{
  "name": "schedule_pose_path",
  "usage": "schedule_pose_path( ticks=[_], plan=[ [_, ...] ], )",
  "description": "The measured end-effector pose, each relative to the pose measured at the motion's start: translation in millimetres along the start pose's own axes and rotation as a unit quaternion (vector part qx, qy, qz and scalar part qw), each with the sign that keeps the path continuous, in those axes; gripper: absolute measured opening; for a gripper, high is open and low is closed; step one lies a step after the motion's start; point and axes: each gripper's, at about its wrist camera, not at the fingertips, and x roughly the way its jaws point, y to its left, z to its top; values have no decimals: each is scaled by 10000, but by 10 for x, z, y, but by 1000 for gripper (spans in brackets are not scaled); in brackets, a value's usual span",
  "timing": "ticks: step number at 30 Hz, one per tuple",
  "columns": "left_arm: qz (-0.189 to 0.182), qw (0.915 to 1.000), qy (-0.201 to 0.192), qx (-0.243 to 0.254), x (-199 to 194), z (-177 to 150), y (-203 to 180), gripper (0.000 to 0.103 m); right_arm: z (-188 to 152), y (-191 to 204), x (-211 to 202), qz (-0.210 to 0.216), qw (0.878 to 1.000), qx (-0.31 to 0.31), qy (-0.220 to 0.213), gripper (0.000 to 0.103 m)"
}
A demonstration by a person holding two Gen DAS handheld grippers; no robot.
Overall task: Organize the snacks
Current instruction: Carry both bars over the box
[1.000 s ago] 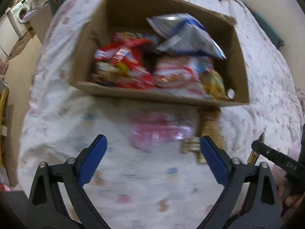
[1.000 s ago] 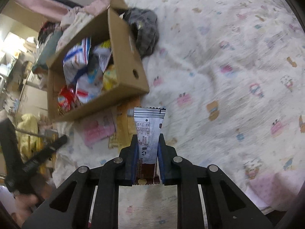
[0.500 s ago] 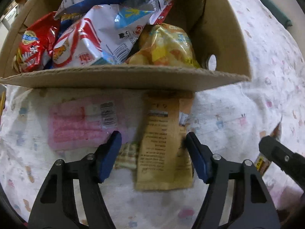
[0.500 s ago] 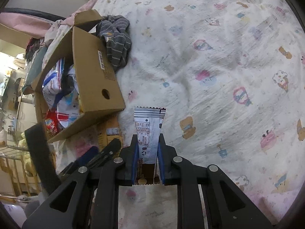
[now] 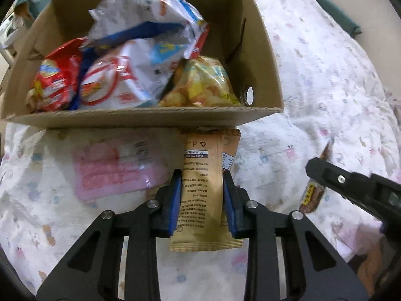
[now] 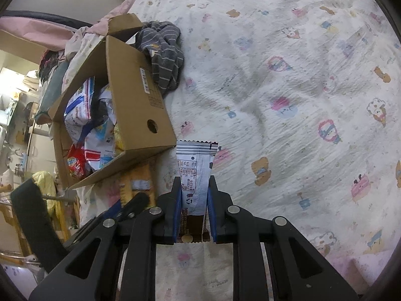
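Since the earlier frame the left gripper (image 5: pixel 201 198) has dropped in close to the cardboard box (image 5: pixel 140 116) and narrowed from wide open; its jaws are closing, blue pads against both long edges of the tan snack packet (image 5: pixel 203 188). That packet lies flat on the bedsheet (image 5: pixel 313 100), its far end tucked at the box's near wall, near the box's right corner. Pink packet (image 5: pixel 115 173) lies flat just left of it, also along the near wall, somewhat blurred. Box is open on top and holds a red bag (image 5: pixel 55 82), a white-and-red bag (image 5: pixel 117 85), a white-and-blue bag (image 5: pixel 145 17) on top and a yellow bag (image 5: pixel 203 85) at the right end.

Right gripper (image 6: pixel 193 210) is clamped on a silver-and-brown bar wrapper (image 6: pixel 195 170), silver end pointing away, held out past the box's right corner; it looks lifted off the sheet, hard to confirm. Grey striped cloth (image 6: pixel 163 52) sits bunched against the box's far corner on the sheet.
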Motion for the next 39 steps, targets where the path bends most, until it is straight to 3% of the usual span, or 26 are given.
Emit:
schedule_pose_path(
  ticks=[4, 10, 13, 15, 21, 26, 30, 39],
  plan=[
    [-21, 9999, -81, -81, -281, -185, 198, 26, -63, 97, -88, 51, 9998, -167, -67, 19],
    [176, 9980, -605, 61, -801, -264, 570, 26, -130, 310, -286, 275, 9983, -433, -279, 19],
    [287, 9953, -920, 26, -1094, -166, 855, 26, -132, 519, -379, 186, 9953, -778, -547, 19],
    [361, 9926, -1158, -6, -1218, 2, 911, 26, -130, 710, -404, -105, 9906, -1166, -711, 19],
    [392, 9860, -1615, -170, -1536, 377, 1193, 26, 13, 1082, -425, 18, 9835, -1527, -967, 19],
    [423, 9829, -1786, -166, -1514, 679, 1295, 27, 244, 1353, -368, 313, 9831, -1549, -929, 19],
    [337, 9825, -1808, -310, -1449, 941, 1413, 27, 433, 1521, -248, 207, 9808, -1707, -916, 19],
    [197, 9821, -1837, -376, -1036, 1280, 1502, 27, 510, 1476, 87, 210, 9809, -1785, -747, 19]
  ],
)
